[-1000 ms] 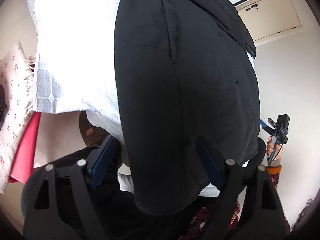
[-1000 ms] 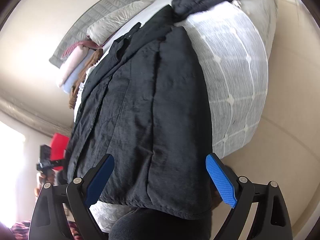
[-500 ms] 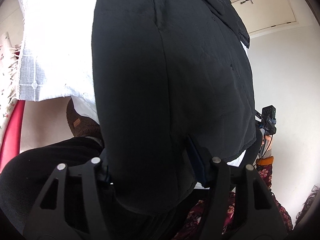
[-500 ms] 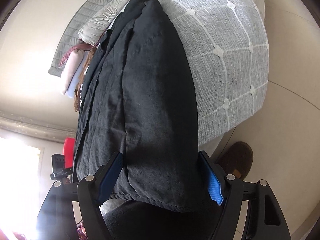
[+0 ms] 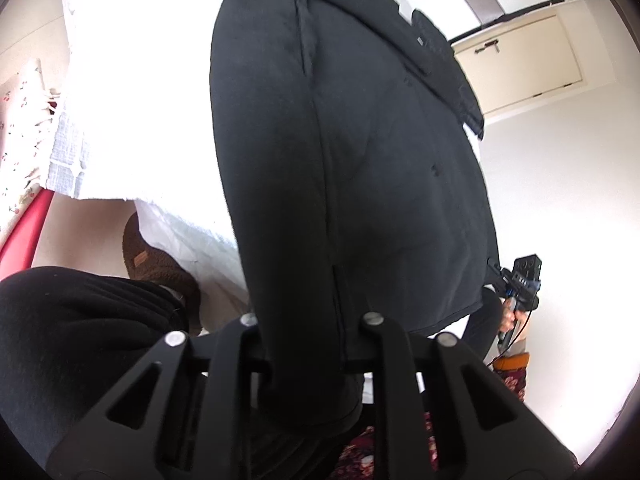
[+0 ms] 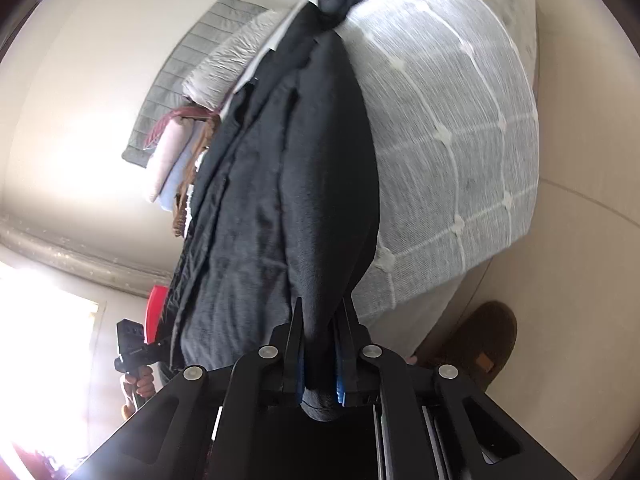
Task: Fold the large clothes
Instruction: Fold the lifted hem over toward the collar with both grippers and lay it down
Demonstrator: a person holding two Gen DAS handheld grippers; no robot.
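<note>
A large black jacket [image 5: 360, 160] lies lengthwise on the bed, its hem hanging over the near edge. My left gripper [image 5: 310, 332] is closing on one corner of that hem; the cloth bunches between its fingers and hides the pads. In the right wrist view the same jacket [image 6: 320, 200] runs away up the bed, and my right gripper [image 6: 322, 320] is shut on the other hem corner, a roll of black fabric squeezed between the blue pads. Each gripper shows small in the other's view, the right gripper [image 5: 520, 280] and the left gripper [image 6: 132, 344], held in a hand.
The bed has a white-and-grey quilted cover [image 6: 460, 140] [image 5: 132, 80]. A brown slipper [image 6: 480, 344] [image 5: 156, 256] sits on the floor by the bed. Folded clothes [image 6: 172, 160] and a pillow [image 6: 228, 68] lie at the far end. A person's black-clad leg [image 5: 80, 340] is close below.
Both grippers stood wide open around the hem a second ago. Both have moved onto the hem and closed, gathering the black cloth between their fingers.
</note>
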